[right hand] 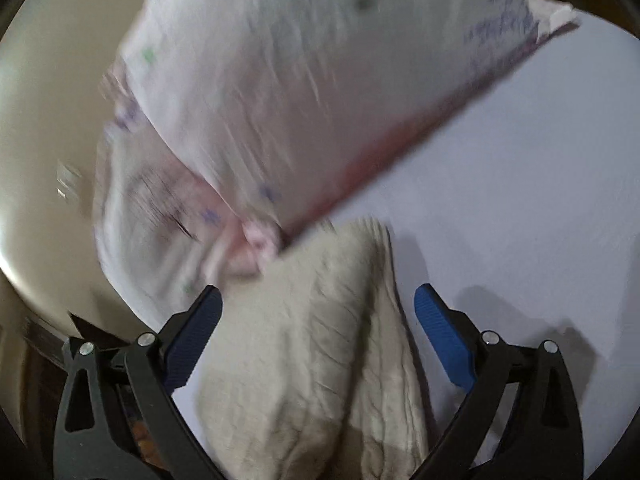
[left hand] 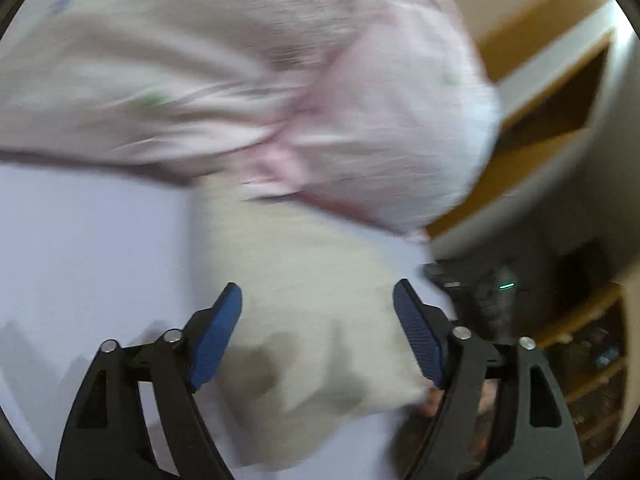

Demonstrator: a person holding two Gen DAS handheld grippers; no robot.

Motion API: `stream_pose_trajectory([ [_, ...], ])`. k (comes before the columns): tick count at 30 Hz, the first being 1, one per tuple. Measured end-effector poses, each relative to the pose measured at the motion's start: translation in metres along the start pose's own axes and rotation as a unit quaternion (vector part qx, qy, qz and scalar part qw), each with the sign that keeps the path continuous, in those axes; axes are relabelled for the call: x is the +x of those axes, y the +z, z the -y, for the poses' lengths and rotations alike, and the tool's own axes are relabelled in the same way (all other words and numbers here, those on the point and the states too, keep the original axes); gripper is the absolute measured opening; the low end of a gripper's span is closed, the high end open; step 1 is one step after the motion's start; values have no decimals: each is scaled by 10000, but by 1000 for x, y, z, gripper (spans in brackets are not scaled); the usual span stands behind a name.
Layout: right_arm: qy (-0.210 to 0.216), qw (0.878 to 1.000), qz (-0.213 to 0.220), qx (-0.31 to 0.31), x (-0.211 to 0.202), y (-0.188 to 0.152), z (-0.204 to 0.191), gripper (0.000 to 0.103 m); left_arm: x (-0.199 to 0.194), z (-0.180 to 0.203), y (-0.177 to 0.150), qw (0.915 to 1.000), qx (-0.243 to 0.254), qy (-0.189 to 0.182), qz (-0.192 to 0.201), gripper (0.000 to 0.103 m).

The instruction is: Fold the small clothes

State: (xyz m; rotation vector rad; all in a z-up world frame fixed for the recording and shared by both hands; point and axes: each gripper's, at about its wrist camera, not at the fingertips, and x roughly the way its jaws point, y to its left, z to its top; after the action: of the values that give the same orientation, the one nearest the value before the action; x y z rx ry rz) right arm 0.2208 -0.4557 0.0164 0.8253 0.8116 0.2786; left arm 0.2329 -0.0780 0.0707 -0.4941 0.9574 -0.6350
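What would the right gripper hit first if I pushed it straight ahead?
Most likely the beige cloth, which lies between and ahead of the open right gripper on the white table. Beyond it sits the pink garment. The frame is blurred, so depth is uncertain.

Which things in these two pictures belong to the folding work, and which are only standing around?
Part of the job:
- pink printed garment, blurred
- beige garment, on the white surface
- left tool, open, empty
- right tool, open, empty

Just around:
- wooden shelf with small items too blurred to name
- dark device with a green light
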Motion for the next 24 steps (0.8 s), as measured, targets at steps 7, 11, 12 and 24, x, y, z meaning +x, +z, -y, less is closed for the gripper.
stream_pose_trajectory([
  [7,-142,9982,-465,-350,22,-10,-5,97,36,-10,-27,9967,138,370,-714,85],
  [11,-128,9977,-488,-462,28,-18,-7,55,66,9,-32,9975,113,193,-669,82],
  [12,45,9980,-489,-407,28,-19,-6,47,68,11,-33,9971,211,277,-679,71],
  [24,405,9796,-1078,-1648,75,-66,-81,60,-41,-40,-38,9871,978,1213,-357,59],
])
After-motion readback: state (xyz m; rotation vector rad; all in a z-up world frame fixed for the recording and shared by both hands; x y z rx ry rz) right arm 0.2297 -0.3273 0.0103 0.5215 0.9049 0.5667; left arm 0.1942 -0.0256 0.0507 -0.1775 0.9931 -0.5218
